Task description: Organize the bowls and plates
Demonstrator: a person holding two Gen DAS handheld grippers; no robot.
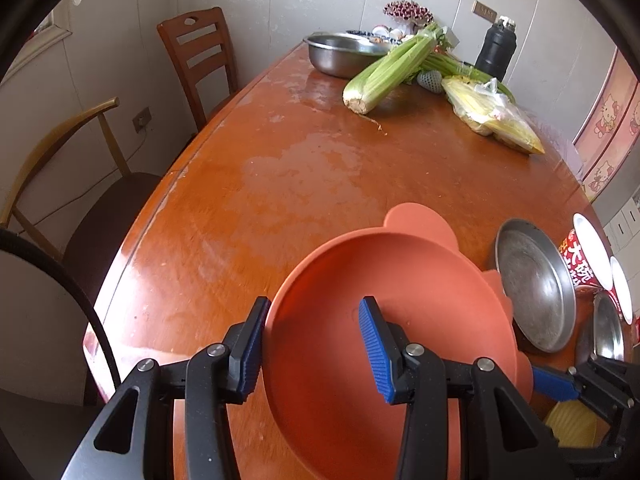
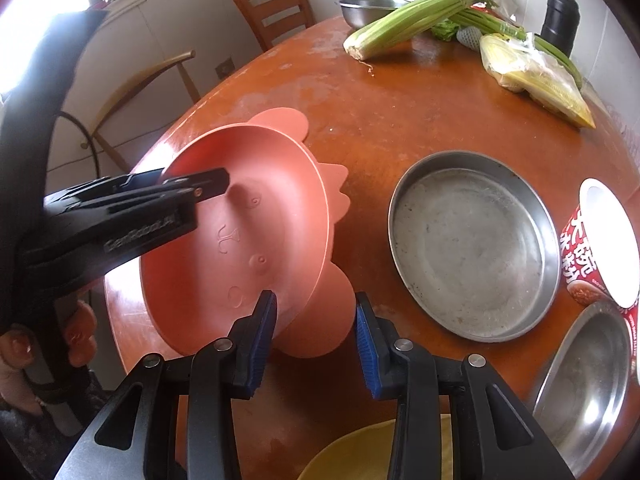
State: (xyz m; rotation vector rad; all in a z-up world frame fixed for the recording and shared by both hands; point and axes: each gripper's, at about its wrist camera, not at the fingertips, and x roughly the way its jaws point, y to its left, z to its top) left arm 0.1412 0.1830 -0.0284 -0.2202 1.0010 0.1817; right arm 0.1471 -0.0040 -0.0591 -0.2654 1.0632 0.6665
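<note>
An orange animal-shaped plate point(image 1: 384, 320) lies tilted on the wooden table point(image 1: 280, 168); it also shows in the right wrist view point(image 2: 256, 240). My left gripper point(image 1: 316, 344) is open and straddles the plate's left rim, one finger outside and one inside. My right gripper point(image 2: 316, 332) is open and straddles the plate's near right ear. A round steel plate point(image 2: 472, 252) lies to the right. A smaller steel dish point(image 2: 588, 384) and a red-and-white paper bowl point(image 2: 600, 248) sit at the far right. A yellow plate point(image 2: 352, 452) lies under my right gripper.
At the table's far end are a steel basin point(image 1: 344, 52), celery point(image 1: 392, 68), bagged corn point(image 1: 492, 116) and a black flask point(image 1: 496, 52). Two chairs point(image 1: 200, 60) stand along the left side by the wall.
</note>
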